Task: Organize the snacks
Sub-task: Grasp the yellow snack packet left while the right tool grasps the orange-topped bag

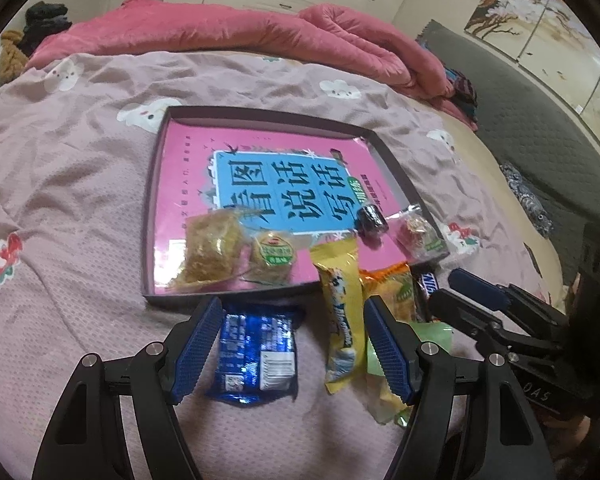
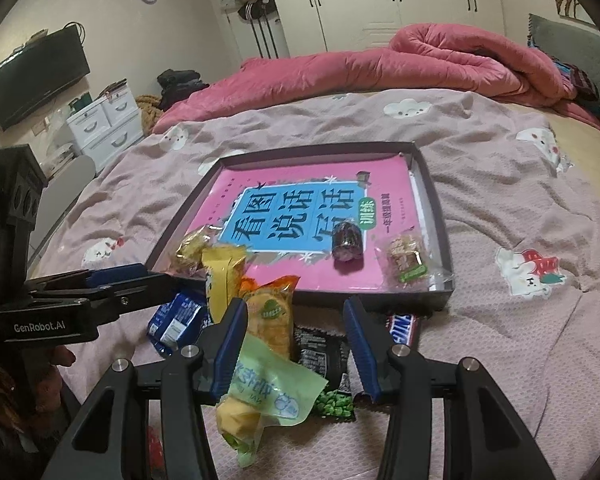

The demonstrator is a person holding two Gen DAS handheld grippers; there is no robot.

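Both grippers (image 1: 292,344) (image 2: 296,340): black frames, silver screws, ribbed blue pads (image 1: 198,344); "GenRobot.AI" lettering at left of right view.

"GenRobot.AI" is printed in white on the left gripper (image 2: 112,286) body, "0A5" is marked on the right gripper (image 1: 466,296) housing, large characters "看图说话写话" with a green "训练" badge are read on the pink book (image 2: 320,216), and part of "SNICKERS" is seen on the chocolate bar (image 2: 404,326).

The right gripper (image 2: 296,344) hangs with jaws apart over a black packet (image 2: 323,356) and a green wrapper (image 2: 272,392), near the tray (image 2: 440,216) on the bed (image 2: 520,208).
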